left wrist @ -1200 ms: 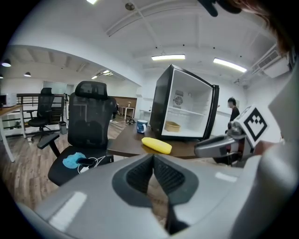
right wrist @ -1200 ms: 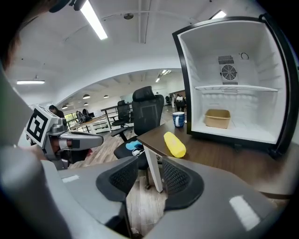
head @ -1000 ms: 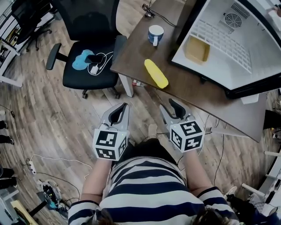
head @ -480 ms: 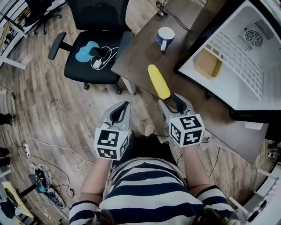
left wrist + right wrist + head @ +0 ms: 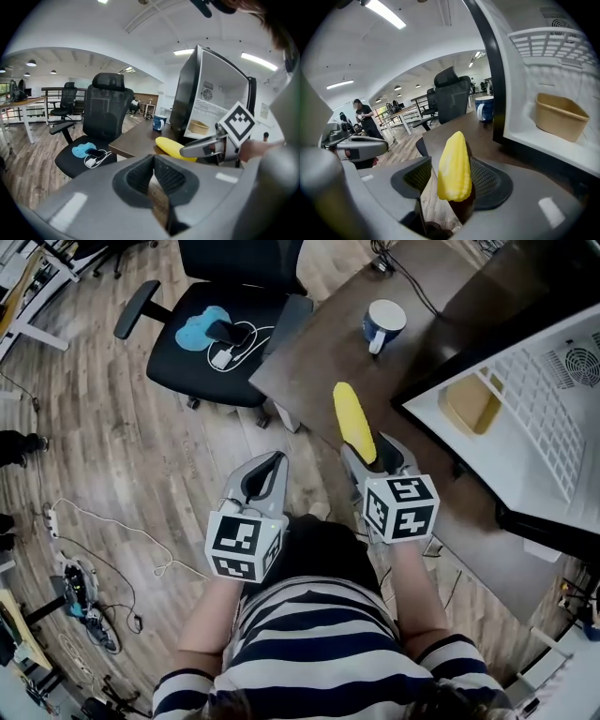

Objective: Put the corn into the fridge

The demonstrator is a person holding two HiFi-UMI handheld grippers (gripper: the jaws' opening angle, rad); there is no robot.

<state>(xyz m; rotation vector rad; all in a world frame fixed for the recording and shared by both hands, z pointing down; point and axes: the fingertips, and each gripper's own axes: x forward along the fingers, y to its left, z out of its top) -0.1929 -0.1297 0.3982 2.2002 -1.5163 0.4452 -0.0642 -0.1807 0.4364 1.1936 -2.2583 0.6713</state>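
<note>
The open white-lined fridge (image 5: 539,432) holds one tan square bowl (image 5: 472,403). The yellow corn cob (image 5: 354,423) lies on the dark wooden table (image 5: 309,362), its tapered tip towards the blue mug (image 5: 382,324). Its blunt end sits between the right gripper's (image 5: 380,454) opening jaws, untouched, and the left gripper's (image 5: 262,474) jaws are together.

- The right gripper (image 5: 377,452), well short of the corn (image 5: 353,420) a second ago, has reached it; its opening jaws now flank the corn's near end.
- The left gripper (image 5: 273,461) has drawn nearer the corn.
</note>
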